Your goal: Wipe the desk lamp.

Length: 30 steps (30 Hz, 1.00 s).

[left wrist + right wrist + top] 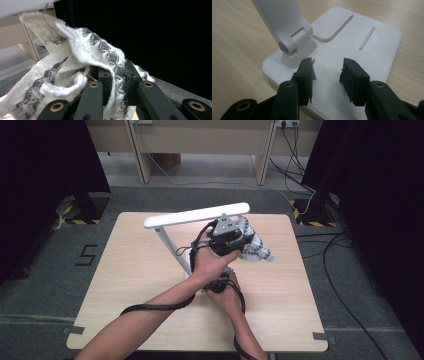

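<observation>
A grey carpeted floor runs through the lower half of the high view, with black curtains hanging down both side edges and pale wooden furniture along the top; cables snake over the carpet at the right. In the middle of the frame stands the square light-wood table, its top smooth with fine grain and rounded corners.

On it, near the centre, is the white plastic desk lamp: a long flat bar head lies nearly level above a slanted arm. In the right gripper view, its thick rounded hinge joins a flat matte base with a raised pad and a thin ridge.

Right of centre in the high view, just under the lamp head, the white towelling cloth with grey diamond patterning hangs bunched, fluffy and creased. The left gripper has its fingers pinched tight on a fold of it, held up off the table.

Below it, the right gripper has its black ribbed fingers standing partly apart just over the base's near edge, gripping nothing.
</observation>
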Available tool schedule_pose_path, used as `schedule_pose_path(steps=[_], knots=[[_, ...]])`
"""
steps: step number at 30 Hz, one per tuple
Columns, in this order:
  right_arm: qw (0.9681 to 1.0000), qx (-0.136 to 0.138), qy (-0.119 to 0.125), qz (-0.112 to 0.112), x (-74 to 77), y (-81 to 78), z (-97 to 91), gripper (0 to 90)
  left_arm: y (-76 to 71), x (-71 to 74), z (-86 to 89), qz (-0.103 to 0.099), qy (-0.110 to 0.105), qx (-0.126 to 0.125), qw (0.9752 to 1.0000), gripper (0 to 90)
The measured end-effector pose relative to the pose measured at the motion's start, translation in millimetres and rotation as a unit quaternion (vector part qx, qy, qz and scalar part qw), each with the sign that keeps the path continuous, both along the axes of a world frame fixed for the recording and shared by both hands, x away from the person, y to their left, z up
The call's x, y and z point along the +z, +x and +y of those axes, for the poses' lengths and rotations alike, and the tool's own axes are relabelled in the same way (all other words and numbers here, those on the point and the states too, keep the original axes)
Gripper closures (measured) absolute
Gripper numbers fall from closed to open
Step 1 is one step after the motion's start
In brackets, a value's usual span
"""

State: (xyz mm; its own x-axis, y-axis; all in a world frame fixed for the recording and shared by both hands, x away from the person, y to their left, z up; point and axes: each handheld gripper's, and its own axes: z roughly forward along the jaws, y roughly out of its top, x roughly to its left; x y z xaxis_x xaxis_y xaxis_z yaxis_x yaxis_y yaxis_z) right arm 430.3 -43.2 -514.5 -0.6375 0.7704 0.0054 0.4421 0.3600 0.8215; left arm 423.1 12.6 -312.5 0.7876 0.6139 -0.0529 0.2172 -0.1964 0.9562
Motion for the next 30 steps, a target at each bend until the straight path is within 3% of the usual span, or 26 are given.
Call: schedule_pose_path(steps=[11,30], knots=[[1.0,0.0,0.0,0.0,0.0,0.3,0.3,60.8,0.0,25.4,-2.3,-0.028,-0.005,0.003,0.9996,79.5],[1.0,0.0,0.001,0.002,0.1,0.1,0.4,60.9,-5.3,32.9,5.0,-0.044,-0.013,0.012,0.9989,79.6]])
